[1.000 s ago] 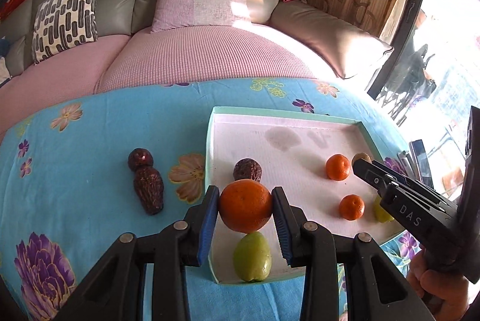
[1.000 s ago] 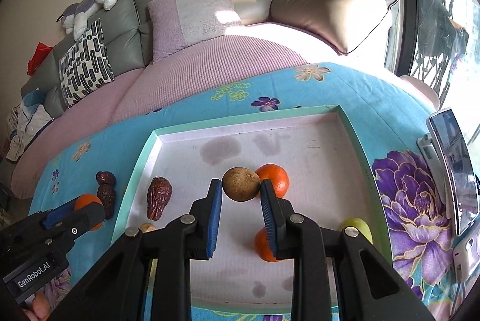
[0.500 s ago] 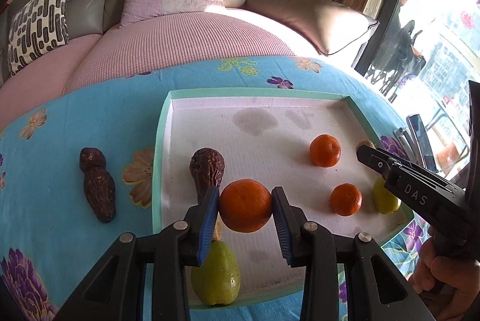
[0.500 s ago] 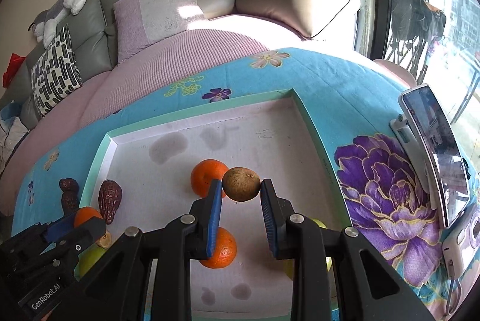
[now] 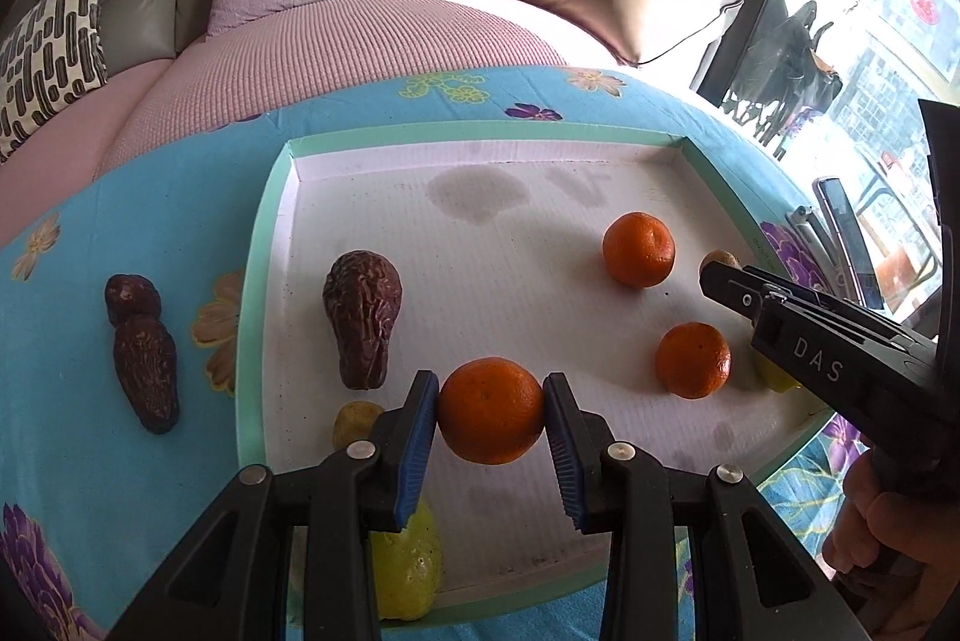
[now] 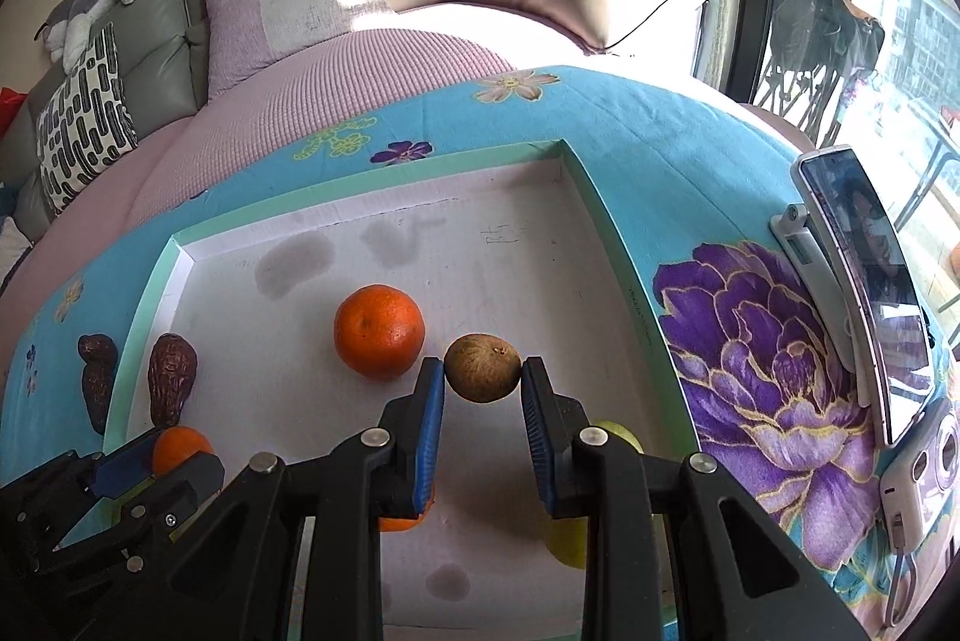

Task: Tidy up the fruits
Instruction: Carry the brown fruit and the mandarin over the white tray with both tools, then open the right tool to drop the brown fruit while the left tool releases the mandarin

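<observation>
Both tools are gripping fruit above the tray (image 5: 267, 245): left tool (image 5: 491, 419) an orange (image 5: 491, 418), right tool (image 6: 482, 395) a brown fruit (image 6: 482, 367).

Left gripper (image 5: 490, 419) jaws clamp orange (image 5: 490, 409) above tray (image 5: 273, 197) – wrinkled date (image 5: 360, 314) beyond.

Three oranges (image 5: 490, 418), three dark dates (image 5: 361, 316), two brown round fruits (image 6: 482, 367), two green fruits (image 5: 405, 569), one tray (image 5: 264, 245).
</observation>
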`<action>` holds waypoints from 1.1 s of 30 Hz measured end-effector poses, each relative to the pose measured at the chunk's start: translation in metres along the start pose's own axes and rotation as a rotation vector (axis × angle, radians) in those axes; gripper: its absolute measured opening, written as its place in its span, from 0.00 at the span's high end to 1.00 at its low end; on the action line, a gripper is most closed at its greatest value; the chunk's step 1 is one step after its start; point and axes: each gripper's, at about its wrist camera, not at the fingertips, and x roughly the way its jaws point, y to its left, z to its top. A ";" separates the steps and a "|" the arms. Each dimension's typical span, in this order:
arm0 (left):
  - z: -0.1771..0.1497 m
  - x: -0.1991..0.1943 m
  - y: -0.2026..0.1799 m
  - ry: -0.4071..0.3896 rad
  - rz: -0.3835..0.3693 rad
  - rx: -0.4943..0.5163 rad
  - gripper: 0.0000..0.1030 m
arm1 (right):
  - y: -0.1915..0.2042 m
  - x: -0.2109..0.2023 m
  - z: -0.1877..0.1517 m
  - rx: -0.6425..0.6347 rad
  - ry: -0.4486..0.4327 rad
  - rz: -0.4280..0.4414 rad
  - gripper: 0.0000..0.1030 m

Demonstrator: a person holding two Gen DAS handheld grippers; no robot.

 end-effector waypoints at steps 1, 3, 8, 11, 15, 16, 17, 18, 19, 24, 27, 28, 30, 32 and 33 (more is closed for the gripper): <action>-0.001 0.002 0.000 0.006 0.001 0.002 0.63 | 0.000 0.001 0.000 -0.001 0.005 -0.002 0.73; -0.002 0.005 -0.001 0.017 0.003 0.004 0.63 | 0.000 0.003 -0.001 -0.008 0.009 -0.007 0.73; -0.004 0.006 -0.002 0.014 0.010 0.012 0.63 | 0.005 0.004 -0.002 -0.037 0.011 -0.020 0.73; -0.004 0.006 -0.002 0.014 0.010 0.012 0.63 | 0.006 0.004 -0.002 -0.039 0.014 -0.021 0.73; -0.004 0.006 -0.002 0.016 0.014 0.013 0.63 | 0.006 0.004 -0.001 -0.039 0.017 -0.026 0.73; -0.004 0.005 -0.002 0.016 0.016 0.013 0.63 | 0.006 0.004 -0.001 -0.040 0.017 -0.028 0.73; -0.004 0.006 -0.002 0.016 0.017 0.012 0.63 | 0.006 0.004 -0.001 -0.042 0.018 -0.029 0.73; -0.004 0.005 -0.001 0.017 0.018 0.011 0.63 | 0.007 0.005 -0.002 -0.045 0.019 -0.032 0.73; -0.004 0.005 -0.001 0.017 0.019 0.011 0.63 | 0.008 0.005 -0.002 -0.048 0.019 -0.034 0.73; -0.004 0.005 0.000 0.019 0.023 0.013 0.63 | 0.010 0.005 -0.002 -0.057 0.020 -0.045 0.73; -0.004 0.004 -0.001 0.021 0.023 0.016 0.63 | 0.010 0.005 -0.002 -0.055 0.019 -0.049 0.73; -0.004 0.004 -0.001 0.023 0.023 0.016 0.63 | 0.010 0.005 -0.002 -0.054 0.021 -0.050 0.73; -0.004 0.004 -0.001 0.024 0.022 0.016 0.62 | 0.009 0.005 -0.002 -0.054 0.021 -0.053 0.73; -0.005 0.003 -0.001 0.025 0.020 0.014 0.62 | 0.009 0.004 -0.002 -0.055 0.018 -0.053 0.73; -0.005 0.002 -0.001 0.026 0.020 0.014 0.62 | 0.009 0.004 -0.002 -0.055 0.017 -0.052 0.73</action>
